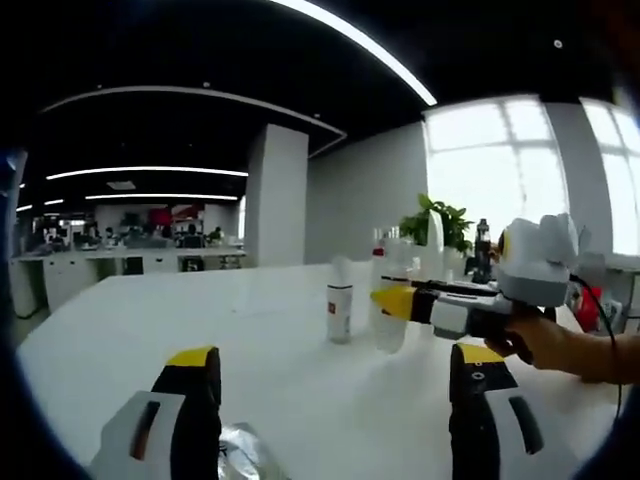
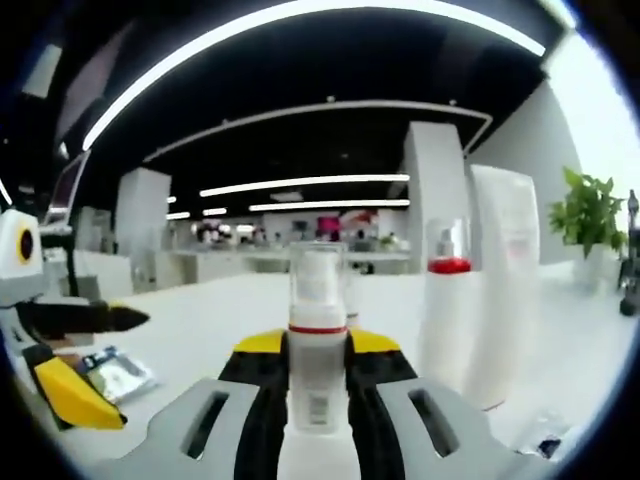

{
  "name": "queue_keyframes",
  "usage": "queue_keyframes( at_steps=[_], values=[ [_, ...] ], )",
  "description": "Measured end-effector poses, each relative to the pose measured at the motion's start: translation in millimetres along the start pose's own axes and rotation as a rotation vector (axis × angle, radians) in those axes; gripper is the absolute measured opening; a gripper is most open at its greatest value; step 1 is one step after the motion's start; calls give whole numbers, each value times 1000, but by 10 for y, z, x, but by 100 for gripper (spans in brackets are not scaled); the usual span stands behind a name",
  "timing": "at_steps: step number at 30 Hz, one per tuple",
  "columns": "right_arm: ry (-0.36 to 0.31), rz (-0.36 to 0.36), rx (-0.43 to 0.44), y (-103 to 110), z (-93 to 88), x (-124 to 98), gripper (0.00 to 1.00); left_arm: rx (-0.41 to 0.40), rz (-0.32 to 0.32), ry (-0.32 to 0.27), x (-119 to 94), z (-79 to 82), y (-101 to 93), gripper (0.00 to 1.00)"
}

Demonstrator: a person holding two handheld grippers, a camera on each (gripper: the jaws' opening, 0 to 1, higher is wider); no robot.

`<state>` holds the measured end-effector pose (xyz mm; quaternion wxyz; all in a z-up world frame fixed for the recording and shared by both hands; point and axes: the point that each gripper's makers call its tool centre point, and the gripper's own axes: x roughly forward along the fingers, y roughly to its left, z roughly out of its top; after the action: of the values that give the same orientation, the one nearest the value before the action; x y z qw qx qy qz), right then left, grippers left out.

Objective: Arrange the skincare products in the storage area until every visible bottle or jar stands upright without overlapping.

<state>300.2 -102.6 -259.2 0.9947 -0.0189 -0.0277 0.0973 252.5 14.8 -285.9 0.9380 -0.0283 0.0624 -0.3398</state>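
Skincare bottles stand upright in a loose group on the white table (image 1: 290, 330), toward its far right side. In the right gripper view, my right gripper (image 2: 317, 375) is clenched on a small pump bottle (image 2: 317, 340) with a red collar and a clear cap, its jaws pressed against the body on both sides. I hold it low on the body, which I judge keeps it vertical and leaves the cap free. Just to its right stand a bottle with a red band (image 2: 447, 320) and a tall white tube (image 2: 508, 290), close together but apparently not overlapping.

In the left gripper view, my left gripper (image 1: 335, 385) is released, jaws wide apart with nothing between them, hovering near the table's near edge. Farther off I see a small white bottle (image 1: 340, 312) standing alone, and the right gripper (image 1: 400, 300) reaching in from the right at a pale bottle. A crinkled silvery packet (image 1: 240, 452) lies near, between my left jaws, and a flat sachet (image 2: 112, 372) lies on the table at left.

I see no tray or bin; whether the bottles hold liquid I cannot tell.
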Motion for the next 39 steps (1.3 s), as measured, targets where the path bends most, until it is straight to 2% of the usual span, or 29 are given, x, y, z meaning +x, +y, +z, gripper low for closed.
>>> queue_keyframes(
  at_steps=[10, 15, 18, 39],
  values=[
    [24, -16, 15, -40, -104, 30, 19, -21, 5, -11, 32, 51, 90, 98],
    [39, -20, 20, -66, -142, 84, 19, -26, 1, -4, 31, 40, 79, 98],
    [43, -30, 25, -101, -155, 91, 19, -19, 2, 1, -17, 2, -19, 98],
    [71, -36, 33, -119, -230, 104, 19, -23, 2, 2, -67, -34, -36, 98]
  ],
)
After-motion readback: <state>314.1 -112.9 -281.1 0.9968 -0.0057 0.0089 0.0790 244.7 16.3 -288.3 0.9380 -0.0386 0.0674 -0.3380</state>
